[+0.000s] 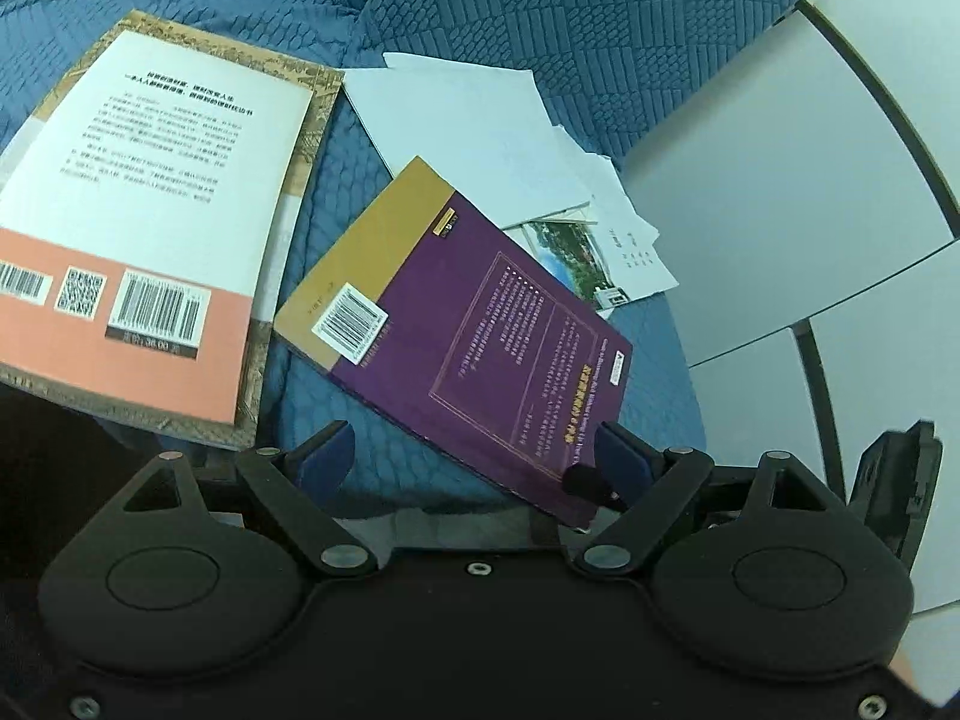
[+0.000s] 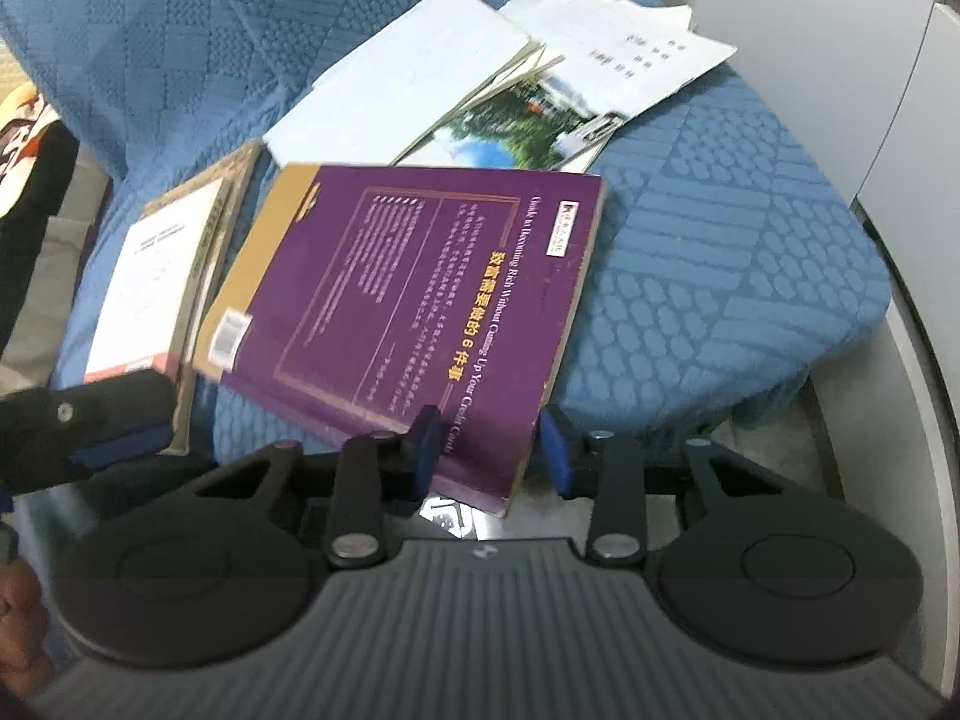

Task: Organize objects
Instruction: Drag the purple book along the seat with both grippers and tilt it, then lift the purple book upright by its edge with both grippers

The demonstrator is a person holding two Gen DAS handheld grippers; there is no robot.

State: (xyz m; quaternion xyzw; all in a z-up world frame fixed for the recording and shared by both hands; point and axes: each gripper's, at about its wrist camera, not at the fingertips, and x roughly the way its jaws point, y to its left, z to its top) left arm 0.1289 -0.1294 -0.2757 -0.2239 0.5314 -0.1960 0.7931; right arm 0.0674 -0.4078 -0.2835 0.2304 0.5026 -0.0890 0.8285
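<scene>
Right now the right tongs (image 2: 489, 450) bracket the near corner of the purple book (image 2: 408, 294), one blue pad on its cover and the other past its edge; whether they actually pinch it I cannot tell. That book lies tilted on the blue quilted cover (image 2: 720, 276), just ahead of these tongs. Meanwhile the left tongs (image 1: 474, 456) stand released, spread wide and grasping nothing, with the purple book (image 1: 480, 324) ahead of them. Left of them rests the white and salmon book (image 1: 138, 222), and beyond lie loose white papers (image 1: 474, 126).
</scene>
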